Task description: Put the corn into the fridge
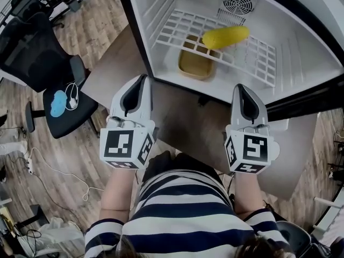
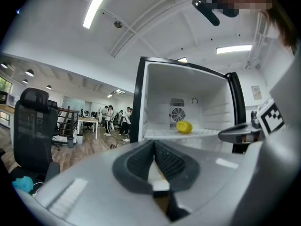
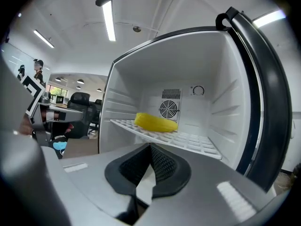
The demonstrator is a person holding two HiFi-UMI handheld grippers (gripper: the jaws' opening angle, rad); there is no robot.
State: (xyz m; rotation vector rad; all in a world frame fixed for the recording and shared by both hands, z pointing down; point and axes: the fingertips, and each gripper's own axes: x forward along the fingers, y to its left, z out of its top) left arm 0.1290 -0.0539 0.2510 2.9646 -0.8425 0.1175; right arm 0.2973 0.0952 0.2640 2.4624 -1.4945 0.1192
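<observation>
The yellow corn (image 1: 225,36) lies on the white wire shelf (image 1: 177,28) inside the open fridge (image 1: 301,42), just in front of the round fan vent (image 1: 237,2). It shows in the left gripper view as the corn (image 2: 184,127) and in the right gripper view as the corn (image 3: 155,123). My left gripper (image 1: 143,79) is shut and empty, held outside the fridge at its front left. Shut and empty too, my right gripper (image 1: 240,89) hangs in front of the fridge's lower edge. Neither touches the corn.
A tan tray (image 1: 196,65) sits under the wire shelf. The fridge door (image 3: 263,93) stands open at the right. A black office chair (image 1: 37,52) with a blue cloth (image 1: 57,103) stands at the left on the wood floor. People stand far off in the office (image 2: 113,119).
</observation>
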